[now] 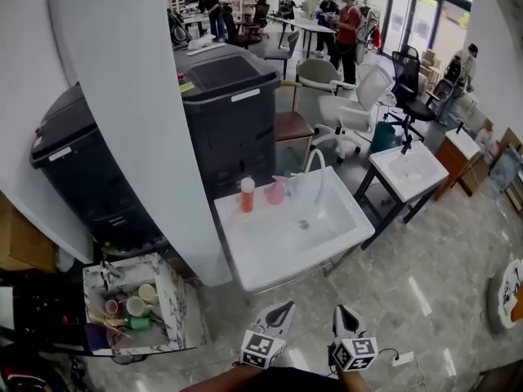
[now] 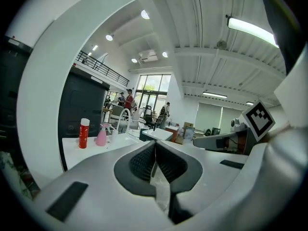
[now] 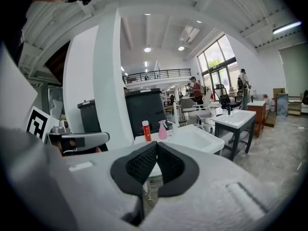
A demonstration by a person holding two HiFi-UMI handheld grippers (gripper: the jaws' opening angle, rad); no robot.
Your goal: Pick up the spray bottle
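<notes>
Two claws [image 1: 288,305] [image 1: 341,309] (closed), one pink spray bottle [image 1: 277,191]

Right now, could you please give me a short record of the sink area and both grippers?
sink: white, with a faucet at the back
target: pink spray bottle, upright on the back ledge, left of the faucet in the head view
beside it: red can, left of the bottle, apart from it
left gripper: shut, empty
right gripper: shut, empty
contact: none; both grippers are short of the sink
</notes>
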